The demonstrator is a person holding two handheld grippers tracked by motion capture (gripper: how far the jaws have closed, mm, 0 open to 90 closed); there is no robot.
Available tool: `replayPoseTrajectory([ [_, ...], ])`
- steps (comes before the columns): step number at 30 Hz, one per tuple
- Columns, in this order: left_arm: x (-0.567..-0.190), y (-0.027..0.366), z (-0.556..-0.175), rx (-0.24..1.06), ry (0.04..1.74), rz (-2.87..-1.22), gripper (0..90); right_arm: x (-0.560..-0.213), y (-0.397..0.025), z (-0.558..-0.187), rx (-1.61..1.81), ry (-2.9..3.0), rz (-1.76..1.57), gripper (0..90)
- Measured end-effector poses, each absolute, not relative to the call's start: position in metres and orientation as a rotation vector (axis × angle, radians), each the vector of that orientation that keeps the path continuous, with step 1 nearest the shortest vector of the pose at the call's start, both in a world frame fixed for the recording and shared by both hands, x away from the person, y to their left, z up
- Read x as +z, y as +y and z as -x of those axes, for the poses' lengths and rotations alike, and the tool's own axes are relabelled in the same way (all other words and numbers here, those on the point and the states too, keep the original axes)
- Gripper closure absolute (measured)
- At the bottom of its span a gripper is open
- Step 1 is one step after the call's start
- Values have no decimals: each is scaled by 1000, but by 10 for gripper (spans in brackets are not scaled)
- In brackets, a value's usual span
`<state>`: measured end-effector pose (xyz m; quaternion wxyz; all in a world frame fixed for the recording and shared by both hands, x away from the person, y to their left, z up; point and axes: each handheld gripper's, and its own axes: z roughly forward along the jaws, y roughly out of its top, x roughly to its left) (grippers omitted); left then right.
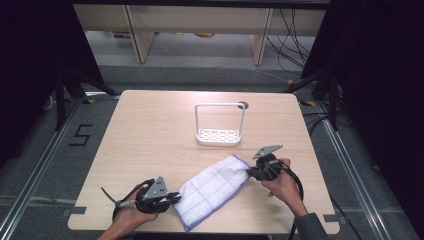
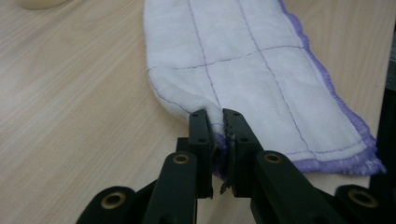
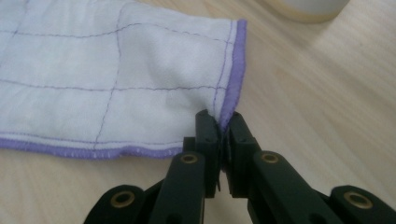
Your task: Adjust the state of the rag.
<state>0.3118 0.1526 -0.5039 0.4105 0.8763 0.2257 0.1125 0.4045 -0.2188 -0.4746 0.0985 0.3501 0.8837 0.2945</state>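
In front of the white rack (image 1: 220, 125), toward the person, lies the folded cloth (image 1: 212, 187) — flat on the table (image 1: 150, 130). The left gripper (image 1: 172, 198) pinches one end, the right gripper (image 1: 250, 172) clamps the other corner (purple hem between the jaws). Lifting both ends evenly, lightly taut, should prevent sagging. The rack's tray holds nothing.

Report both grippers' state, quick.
Left gripper: fingers closed on one end of the cloth.
Right gripper: fingers closed on the cloth's purple-edged corner at the other end.
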Motion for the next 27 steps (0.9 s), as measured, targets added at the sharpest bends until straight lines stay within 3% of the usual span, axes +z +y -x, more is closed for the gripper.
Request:
replayPoseTrajectory([
  [12,-501,123,-287,209,448,-2221,822,-482,-199,-450,766,2721,-950,852],
  [24,-505,95,-278,146,445,-2187,812,-484,-182,-475,701,2751,-960,820],
  [27,-508,89,-277,97,441,-2182,789,-484,-179,-479,685,2733,-959,746],
])
